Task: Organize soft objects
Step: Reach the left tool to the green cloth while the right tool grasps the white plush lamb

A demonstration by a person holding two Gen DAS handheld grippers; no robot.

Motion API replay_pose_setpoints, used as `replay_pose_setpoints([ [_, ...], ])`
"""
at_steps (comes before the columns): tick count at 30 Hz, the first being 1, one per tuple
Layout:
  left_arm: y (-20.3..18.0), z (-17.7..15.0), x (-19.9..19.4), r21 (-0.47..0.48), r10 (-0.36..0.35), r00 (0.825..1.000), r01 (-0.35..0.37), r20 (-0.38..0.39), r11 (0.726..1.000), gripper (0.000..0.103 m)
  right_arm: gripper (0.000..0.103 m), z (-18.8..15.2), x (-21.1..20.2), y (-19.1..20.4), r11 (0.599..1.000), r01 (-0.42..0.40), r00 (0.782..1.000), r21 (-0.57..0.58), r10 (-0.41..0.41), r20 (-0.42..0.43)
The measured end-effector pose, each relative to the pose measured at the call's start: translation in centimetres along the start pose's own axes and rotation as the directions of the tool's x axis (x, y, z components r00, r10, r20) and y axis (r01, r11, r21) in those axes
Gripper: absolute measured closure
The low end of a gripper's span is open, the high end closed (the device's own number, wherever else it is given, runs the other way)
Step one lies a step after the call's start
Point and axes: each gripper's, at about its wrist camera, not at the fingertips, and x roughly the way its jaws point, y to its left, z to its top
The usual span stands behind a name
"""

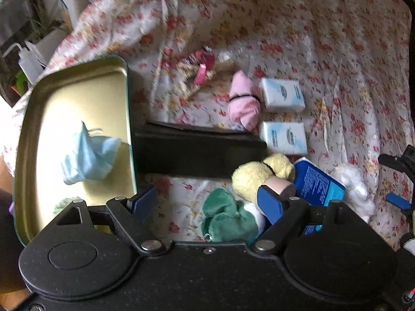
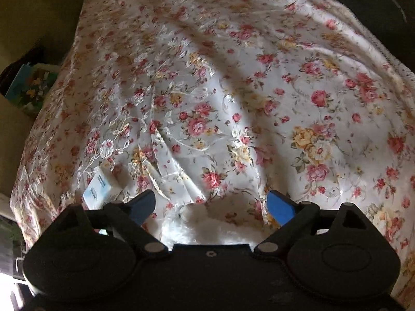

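In the left wrist view my left gripper (image 1: 207,202) is open above the flowered cloth, its right finger beside a plush doll (image 1: 254,178) with yellow hair and green clothes. A light blue soft cloth (image 1: 88,155) lies in an open gold tin (image 1: 64,83). A pink rolled cloth (image 1: 243,101), two white tissue packs (image 1: 282,94) (image 1: 284,137), a blue pack (image 1: 319,184), a straw doll (image 1: 197,75) and a white fluffy toy (image 1: 355,186) lie on the cloth. In the right wrist view my right gripper (image 2: 211,204) is open over the white fluffy toy (image 2: 207,225); it shows at the left view's right edge (image 1: 396,178).
A black box (image 1: 197,150) stands beside the tin. A tissue pack (image 2: 103,186) lies at the left of the right wrist view. The flowered cloth (image 2: 233,90) covers the whole surface and drops off at its left edge. Plants and white bottles (image 1: 28,62) stand beyond the far left.
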Motion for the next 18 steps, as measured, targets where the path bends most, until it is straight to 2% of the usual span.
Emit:
replay_pose_setpoints([
  [5, -1.2, -0.7, 2.0, 0.034, 0.004, 0.996, -0.001, -0.084, 0.999, 0.025, 0.01, 0.1, -0.1, 0.7, 0.997, -0.035, 0.999, -0.071, 0.036, 0.01],
  [9, -2.2, -1.6, 3.2, 0.068, -0.003, 0.991, 0.012, -0.133, 0.998, 0.032, 0.01, -0.4, 0.4, 2.0, 0.988, -0.075, 0.997, -0.137, 0.071, -0.034],
  [15, -2.9, -2.0, 4.2, 0.081, 0.008, 0.986, 0.005, -0.169, 0.997, 0.032, 0.01, -0.9, 1.9, 3.0, 0.98, -0.036, 0.996, -0.197, 0.019, -0.088],
  [18, -2.8, -2.0, 4.5, 0.075, 0.012, 0.984, 0.002, -0.179, 0.997, 0.032, 0.019, -1.0, 2.7, 3.1, 0.977, -0.018, 0.991, -0.213, -0.01, -0.132],
])
